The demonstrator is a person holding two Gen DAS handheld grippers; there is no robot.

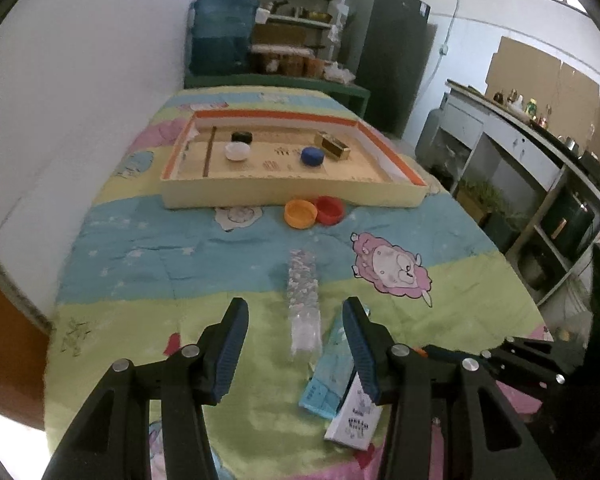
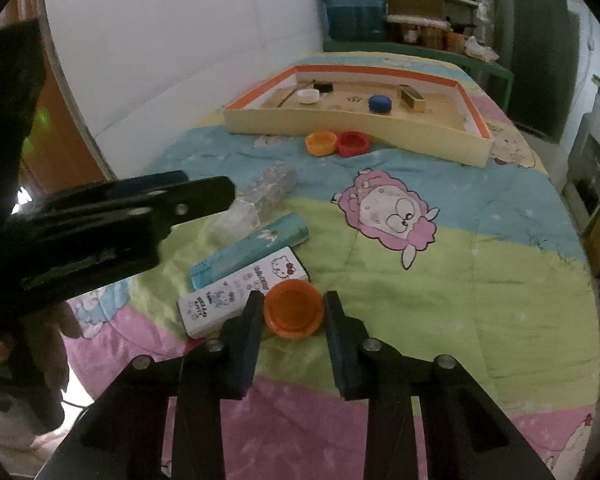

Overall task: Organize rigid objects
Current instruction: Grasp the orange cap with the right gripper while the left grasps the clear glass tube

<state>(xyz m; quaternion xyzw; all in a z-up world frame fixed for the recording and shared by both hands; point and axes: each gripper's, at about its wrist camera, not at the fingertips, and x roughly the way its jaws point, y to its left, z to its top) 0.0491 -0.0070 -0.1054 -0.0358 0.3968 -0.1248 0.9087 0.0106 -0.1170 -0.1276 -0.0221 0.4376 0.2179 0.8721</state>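
The right hand-held gripper (image 2: pixel 293 312) pinches an orange cap (image 2: pixel 294 308) on the near bed, while the spread left hand-held gripper (image 1: pixel 296 332) straddles a clear bottle (image 1: pixel 303 300) lying lengthwise, pointing toward the far tray (image 1: pixel 292 196).

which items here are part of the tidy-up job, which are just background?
Job:
- tray, already holding white cap, black cap, blue cap, gold box
- orange cap between right gripper jaws
- orange cap by tray, red cap
- clear case, blue box, white box

Background:
- water jug
- shelves
- fridge
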